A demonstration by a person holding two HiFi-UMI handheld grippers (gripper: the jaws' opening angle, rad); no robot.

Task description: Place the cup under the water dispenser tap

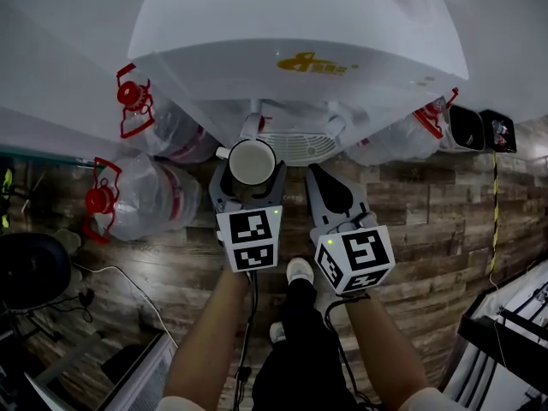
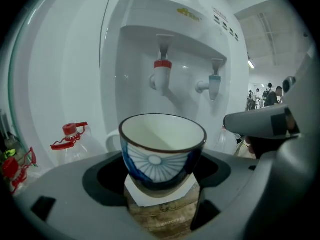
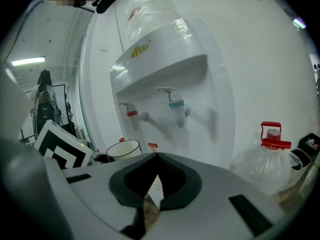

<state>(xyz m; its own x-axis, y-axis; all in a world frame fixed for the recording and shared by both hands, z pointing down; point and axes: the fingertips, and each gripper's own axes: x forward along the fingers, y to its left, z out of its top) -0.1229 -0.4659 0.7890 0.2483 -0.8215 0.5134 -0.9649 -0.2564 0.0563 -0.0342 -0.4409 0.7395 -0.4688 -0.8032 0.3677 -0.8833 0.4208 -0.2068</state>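
Cup (image 2: 162, 154) clamped upright between the jaws of the left gripper (image 1: 250, 168), white inside, blue fan pattern outside (dark rim). Held in front of the water dispenser (image 1: 300, 32), lower than the red tap (image 2: 161, 74) and nearer the camera, at the left edge of the drip grille (image 1: 300, 146) in the head view. Just beside, to the right: right gripper (image 1: 318, 174), jaws pressed together on nothing, aimed at the dispenser. Blue tap (image 2: 214, 81) right of the red one. Red-capped water bottles (image 1: 137, 197) lying on the wooden floor (image 1: 445, 221) at the left.

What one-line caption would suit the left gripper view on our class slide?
Left claw holds a blue-patterned cup upright, facing the red tap of the water dispenser.
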